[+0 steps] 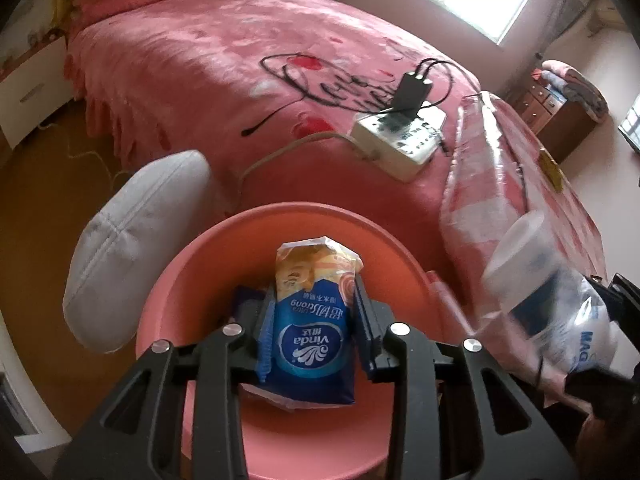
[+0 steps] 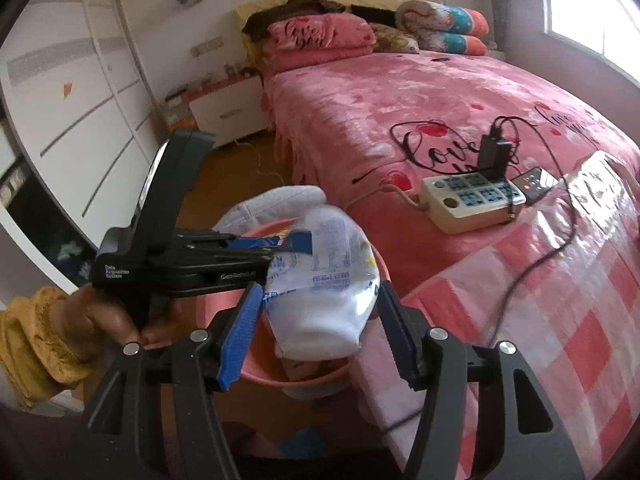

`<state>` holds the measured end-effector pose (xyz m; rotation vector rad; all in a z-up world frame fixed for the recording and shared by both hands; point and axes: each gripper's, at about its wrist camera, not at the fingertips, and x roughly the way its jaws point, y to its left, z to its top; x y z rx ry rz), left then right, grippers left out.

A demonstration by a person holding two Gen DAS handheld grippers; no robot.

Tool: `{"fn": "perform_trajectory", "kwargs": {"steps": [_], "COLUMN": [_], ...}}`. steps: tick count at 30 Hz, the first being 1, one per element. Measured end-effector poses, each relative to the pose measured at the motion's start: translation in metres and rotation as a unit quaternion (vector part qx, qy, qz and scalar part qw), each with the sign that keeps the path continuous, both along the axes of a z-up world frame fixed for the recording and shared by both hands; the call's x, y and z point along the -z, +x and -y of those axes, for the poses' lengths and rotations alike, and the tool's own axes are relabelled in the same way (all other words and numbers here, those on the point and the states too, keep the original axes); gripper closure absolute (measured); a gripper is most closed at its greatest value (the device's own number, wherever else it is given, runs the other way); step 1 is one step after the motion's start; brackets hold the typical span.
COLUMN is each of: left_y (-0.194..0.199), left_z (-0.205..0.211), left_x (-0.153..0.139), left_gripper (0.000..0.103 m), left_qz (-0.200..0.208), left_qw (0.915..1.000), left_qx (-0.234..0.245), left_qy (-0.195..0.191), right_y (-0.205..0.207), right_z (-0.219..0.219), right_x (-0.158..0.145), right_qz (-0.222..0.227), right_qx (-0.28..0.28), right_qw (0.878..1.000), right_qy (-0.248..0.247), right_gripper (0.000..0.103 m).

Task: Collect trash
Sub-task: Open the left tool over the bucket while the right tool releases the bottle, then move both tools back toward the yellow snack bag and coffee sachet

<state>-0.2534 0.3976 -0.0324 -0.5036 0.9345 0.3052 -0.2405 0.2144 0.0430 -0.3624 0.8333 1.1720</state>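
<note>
Left tongs (image 1: 316,320) narrowly grip a blue tissue packet (image 1: 310,328) over the pink basin (image 1: 192,280) beside the bed's foot corner. Right tongs (image 2: 316,316) apparently clamp a white wrapper (image 2: 324,280). Depositing step; next, release both inside.

The right gripper (image 2: 320,328) holds a white printed plastic bag (image 2: 328,280) between its blue left pad and black right pad, above a pink basin (image 2: 256,376) at the bedside. To the left, a hand (image 2: 108,320) in a mustard-yellow sleeve (image 2: 32,344) grips the left gripper (image 2: 288,242), whose tips reach over the basin with a blue packet (image 2: 260,241) between them (whether they press it is unclear). A white power strip (image 2: 468,200) with a black charger (image 2: 494,156) lies on the pink bedspread (image 2: 360,112).
</note>
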Motion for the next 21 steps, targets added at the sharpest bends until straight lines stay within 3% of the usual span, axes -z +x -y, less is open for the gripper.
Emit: {"fn": "perform_trajectory", "kwargs": {"steps": [4, 11, 21], "left_y": [-0.002, 0.0, 0.015], "left_z": [-0.007, -0.009, 0.015], "left_x": [0.011, 0.017, -0.002], "left_gripper": [0.048, 0.035, 0.03], "left_qz": [-0.022, -0.03, -0.02], "left_qw": [0.9995, 0.9993, 0.9994], "left_qx": [-0.017, -0.019, 0.01], "left_qy": [0.015, 0.006, 0.025], "right_y": [0.002, 0.02, 0.033], "right_z": [0.003, 0.04, 0.094], "right_x": [0.007, -0.006, -0.014], "right_qz": [-0.02, -0.011, -0.005], "right_qx": [0.016, 0.084, 0.151], "right_qw": [1.0, 0.995, 0.984], "right_qy": [0.004, 0.044, 0.09], "right_gripper": [0.02, 0.014, 0.011]}}
